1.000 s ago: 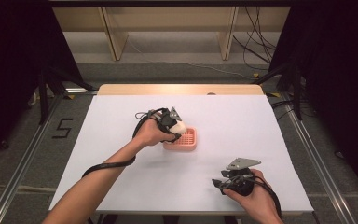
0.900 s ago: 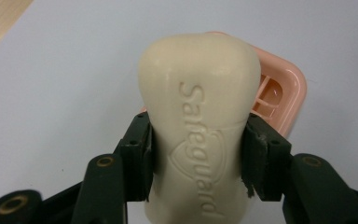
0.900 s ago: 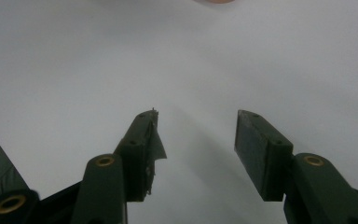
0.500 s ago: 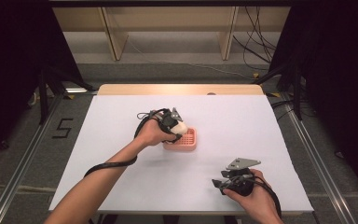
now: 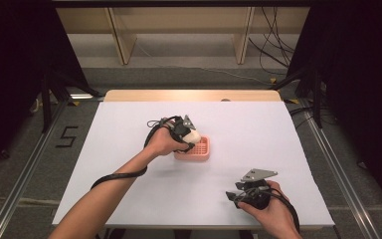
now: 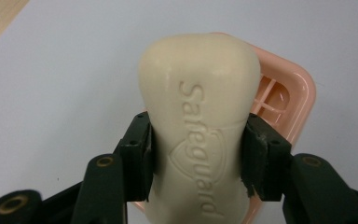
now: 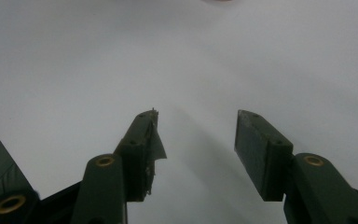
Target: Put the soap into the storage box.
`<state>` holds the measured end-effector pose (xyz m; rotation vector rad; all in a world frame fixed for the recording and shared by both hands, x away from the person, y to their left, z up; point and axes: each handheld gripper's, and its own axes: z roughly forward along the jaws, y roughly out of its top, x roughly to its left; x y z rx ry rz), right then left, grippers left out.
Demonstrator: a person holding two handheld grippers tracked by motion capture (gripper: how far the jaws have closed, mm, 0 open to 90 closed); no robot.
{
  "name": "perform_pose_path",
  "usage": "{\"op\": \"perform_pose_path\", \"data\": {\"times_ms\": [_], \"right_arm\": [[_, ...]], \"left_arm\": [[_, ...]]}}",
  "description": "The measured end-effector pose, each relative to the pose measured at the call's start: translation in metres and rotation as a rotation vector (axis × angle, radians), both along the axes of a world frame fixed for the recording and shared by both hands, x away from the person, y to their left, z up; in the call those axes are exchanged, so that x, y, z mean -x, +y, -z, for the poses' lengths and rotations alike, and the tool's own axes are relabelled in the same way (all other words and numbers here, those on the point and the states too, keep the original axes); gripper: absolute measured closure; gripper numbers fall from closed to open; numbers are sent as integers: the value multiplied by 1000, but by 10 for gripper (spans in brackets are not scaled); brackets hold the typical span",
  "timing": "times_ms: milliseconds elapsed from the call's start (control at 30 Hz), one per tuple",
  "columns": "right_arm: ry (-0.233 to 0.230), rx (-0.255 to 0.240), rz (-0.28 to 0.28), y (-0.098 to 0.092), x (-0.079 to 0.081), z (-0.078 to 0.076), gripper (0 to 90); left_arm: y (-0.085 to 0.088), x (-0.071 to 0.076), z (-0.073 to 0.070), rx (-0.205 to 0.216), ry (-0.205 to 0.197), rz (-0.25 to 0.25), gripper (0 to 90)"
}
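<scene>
The left gripper [image 6: 198, 154] was clamped on a cream soap bar [image 6: 199, 116] (embossed "Safeguard"), held over the pink soap dish [image 5: 199, 149] mid-table. The right gripper [image 7: 196, 154] rested agape, empty, near the table's [image 5: 258, 124] front edge. Judged step: placing; next, lower squarely, then release.

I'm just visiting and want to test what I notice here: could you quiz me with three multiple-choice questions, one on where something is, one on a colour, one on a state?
1. Where is the soap bar?
A. Between the left gripper's jaws, above the soap dish
B. Flat on the table's far edge
C. In the right gripper

2. What colour is the soap dish?
A. Blue
B. Pink
C. Black

3. What state is the right gripper in?
A. Shut on a cloth
B. Shut on the dish
C. Open, holding nothing

Answers: 1 A, both jaws press the bar's sides; 2 B, its gridded tray looks pink; 3 C, a gap shows between its jaws over the white table.
</scene>
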<state>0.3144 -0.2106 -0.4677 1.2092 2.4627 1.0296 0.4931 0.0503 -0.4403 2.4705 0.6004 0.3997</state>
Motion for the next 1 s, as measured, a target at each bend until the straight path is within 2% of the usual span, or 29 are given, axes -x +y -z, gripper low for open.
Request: {"op": "perform_pose_path", "data": {"times_ms": [100, 167, 233, 267, 300, 500, 533, 700, 867, 900, 1000], "right_arm": [[-18, 9, -7, -1, -1, 1, 499], [12, 19, -8, -2, 0, -3, 499], [0, 25, -14, -3, -1, -2, 499], [11, 20, -7, -2, 0, -3, 499], [-1, 27, -17, -2, -1, -2, 499], [11, 13, -8, 1, 0, -3, 499], [2, 27, -12, 0, 0, -3, 499], [-12, 16, -6, -1, -1, -1, 499], [12, 24, -8, 0, 0, -4, 499], [15, 24, -7, 0, 0, -3, 499], [12, 24, -6, 0, 0, -4, 499]], "left_arm": [[-1, -1, 1, 1, -3, 4, 495], [-2, -1, 2, 3, 1, 5, 495], [-3, -2, 2, 0, 9, 4, 495], [-3, -2, 3, -4, -2, 8, 495], [-4, -2, 4, -4, 0, 8, 495], [-7, -4, 6, -27, 3, 20, 494], [-7, -4, 6, -28, 5, 20, 495], [-8, -4, 7, -25, 8, 17, 494], [-9, -5, 7, -24, 14, 10, 494], [-9, -6, 6, -38, 23, 17, 493], [-9, -7, 6, -41, 27, 22, 493]]}}
